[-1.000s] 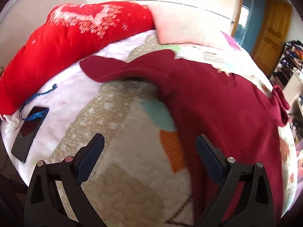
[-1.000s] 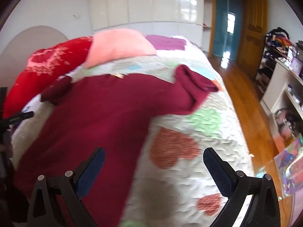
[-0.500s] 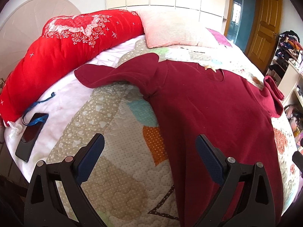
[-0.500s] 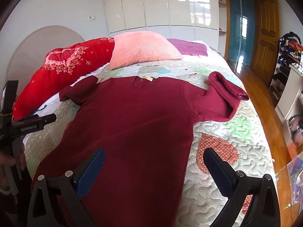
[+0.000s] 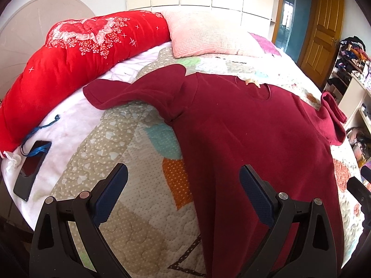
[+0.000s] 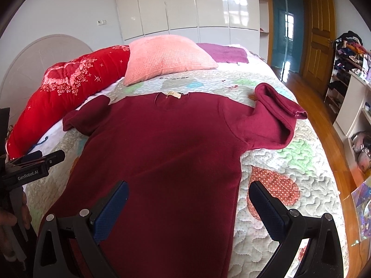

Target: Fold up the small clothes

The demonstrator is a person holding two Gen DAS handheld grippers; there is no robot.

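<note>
A dark red sweater (image 5: 250,143) (image 6: 167,153) lies flat on the patchwork quilt (image 5: 129,153) (image 6: 296,162), collar toward the pillows. Its left sleeve (image 5: 129,92) stretches toward the red bolster. Its right sleeve (image 6: 276,115) is folded back on itself. My left gripper (image 5: 183,190) hovers open over the sweater's left hem edge, holding nothing. Over the lower right part of the sweater my right gripper (image 6: 187,206) is open and empty too. The left gripper's body (image 6: 34,164), held by a hand, shows at the left of the right wrist view.
A red floral bolster (image 5: 69,53) (image 6: 69,85) and a pink pillow (image 5: 208,34) (image 6: 167,58) lie at the head of the bed. A phone (image 5: 30,169) with a blue lanyard rests by the left edge. A wooden floor (image 6: 324,125) and cluttered shelves (image 6: 352,74) are to the right.
Both cameras have pulled back and steadied, so the whole sweater now shows sharp. The sweater has not moved in the last half second. Both grippers stay open.
</note>
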